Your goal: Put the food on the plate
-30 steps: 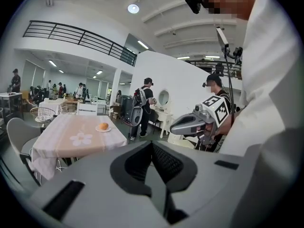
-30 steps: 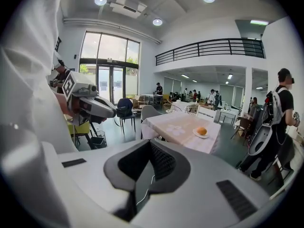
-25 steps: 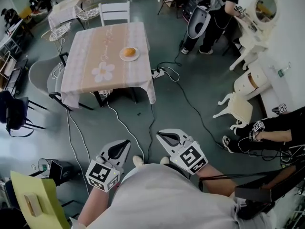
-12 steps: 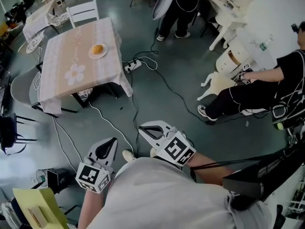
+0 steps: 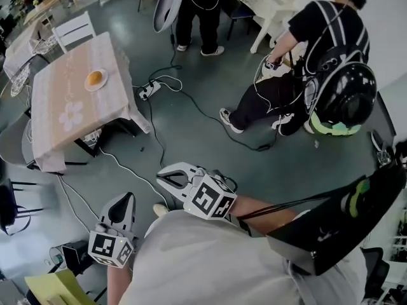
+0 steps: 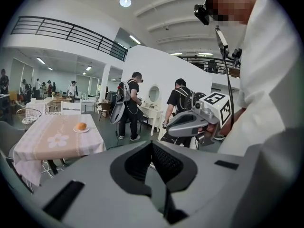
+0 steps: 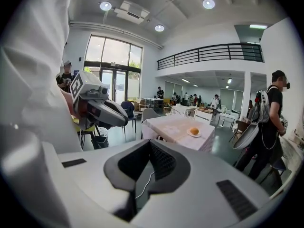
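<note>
**Stock at hand: both grippers empty, food across the room**

- Table (image 5: 57, 110): far left of my head view, in a pale cloth with a flower print.
- Plate (image 5: 103, 83): white, on the table's far end.
- Food (image 5: 95, 78): one round orange-brown piece, probably a bun though too small to be sure. It appears to sit on the plate already.
- Left gripper (image 5: 126, 199): held low by my body, jaws pressed together on nothing.
- Right gripper (image 5: 160, 175): just beside the left, jaws likewise together and empty.
- Power strip (image 5: 147, 91) and cables: on the floor between me and the table.

Step, as I judge it: no handling is under way. If the food needs placing, I must first walk to the table, stepping clear of the cables, and part one pair of jaws.
</note>
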A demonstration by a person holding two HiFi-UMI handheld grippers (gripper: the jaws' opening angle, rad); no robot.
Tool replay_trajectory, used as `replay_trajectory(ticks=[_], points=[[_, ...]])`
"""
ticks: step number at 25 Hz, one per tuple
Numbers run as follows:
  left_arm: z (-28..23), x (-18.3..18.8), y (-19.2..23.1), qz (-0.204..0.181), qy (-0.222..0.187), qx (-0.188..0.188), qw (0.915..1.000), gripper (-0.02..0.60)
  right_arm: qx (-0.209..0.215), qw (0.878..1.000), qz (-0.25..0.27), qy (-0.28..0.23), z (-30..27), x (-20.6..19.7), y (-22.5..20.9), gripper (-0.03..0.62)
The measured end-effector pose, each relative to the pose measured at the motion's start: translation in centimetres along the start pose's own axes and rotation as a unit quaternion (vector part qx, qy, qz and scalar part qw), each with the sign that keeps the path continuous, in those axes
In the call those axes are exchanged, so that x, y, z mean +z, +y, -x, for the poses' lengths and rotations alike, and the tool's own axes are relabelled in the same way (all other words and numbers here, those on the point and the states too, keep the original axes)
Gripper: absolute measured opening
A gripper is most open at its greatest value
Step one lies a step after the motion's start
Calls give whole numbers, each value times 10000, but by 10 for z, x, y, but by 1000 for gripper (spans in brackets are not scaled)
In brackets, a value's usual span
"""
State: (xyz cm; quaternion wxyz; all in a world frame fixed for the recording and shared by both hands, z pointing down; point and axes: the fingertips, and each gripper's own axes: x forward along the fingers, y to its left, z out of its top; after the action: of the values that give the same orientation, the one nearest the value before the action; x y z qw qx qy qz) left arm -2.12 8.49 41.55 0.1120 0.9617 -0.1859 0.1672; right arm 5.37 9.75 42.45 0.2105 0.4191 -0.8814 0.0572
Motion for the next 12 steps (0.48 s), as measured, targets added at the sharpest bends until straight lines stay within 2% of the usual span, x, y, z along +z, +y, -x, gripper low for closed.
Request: replay_trajectory(ticks=[12], points=[[-40,8,-9,-127,87,-211,9997,9,-202,9997,-98,65,20,-22,-29,12]])
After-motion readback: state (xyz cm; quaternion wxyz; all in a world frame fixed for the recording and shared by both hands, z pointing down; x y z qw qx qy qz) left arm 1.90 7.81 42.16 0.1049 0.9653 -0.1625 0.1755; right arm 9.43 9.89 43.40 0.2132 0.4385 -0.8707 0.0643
